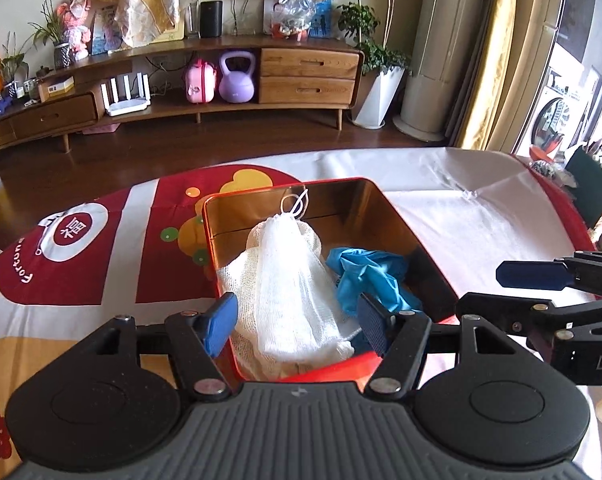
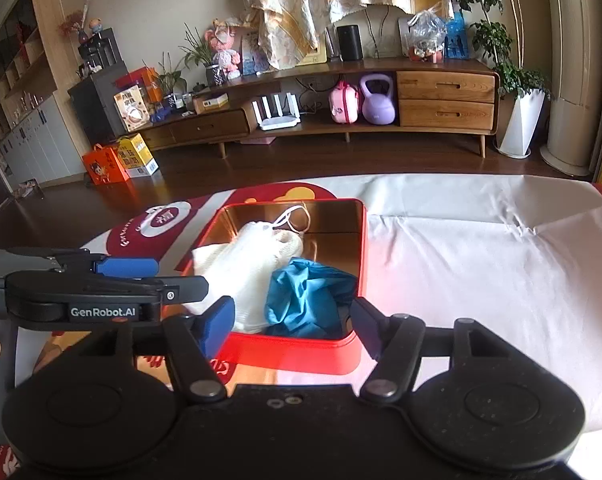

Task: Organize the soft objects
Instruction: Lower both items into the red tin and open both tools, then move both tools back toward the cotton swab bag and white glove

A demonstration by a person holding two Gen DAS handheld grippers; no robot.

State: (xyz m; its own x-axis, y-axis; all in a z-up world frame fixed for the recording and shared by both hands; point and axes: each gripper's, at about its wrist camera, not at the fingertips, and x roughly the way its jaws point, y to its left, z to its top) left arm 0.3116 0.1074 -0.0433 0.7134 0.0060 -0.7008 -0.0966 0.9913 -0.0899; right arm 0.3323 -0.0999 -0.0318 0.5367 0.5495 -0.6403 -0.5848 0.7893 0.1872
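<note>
A red tin box [image 1: 217,216] with a shiny gold inside stands on the table; it also shows in the right wrist view [image 2: 293,354]. Inside lie a white mesh pouch [image 1: 289,284] with a loop string, a white cloth under it, and a crumpled blue glove [image 1: 369,276]. In the right wrist view the pouch [image 2: 241,268] lies left of the glove [image 2: 305,296]. My left gripper [image 1: 297,322] is open and empty, just above the box's near end. My right gripper [image 2: 291,322] is open and empty at the box's near edge.
The table carries a white cloth [image 2: 481,264] with red and gold print [image 1: 73,264] on the left. Each gripper shows at the side of the other's view. A wooden TV cabinet [image 1: 205,92] and a potted plant [image 1: 381,92] stand beyond the floor.
</note>
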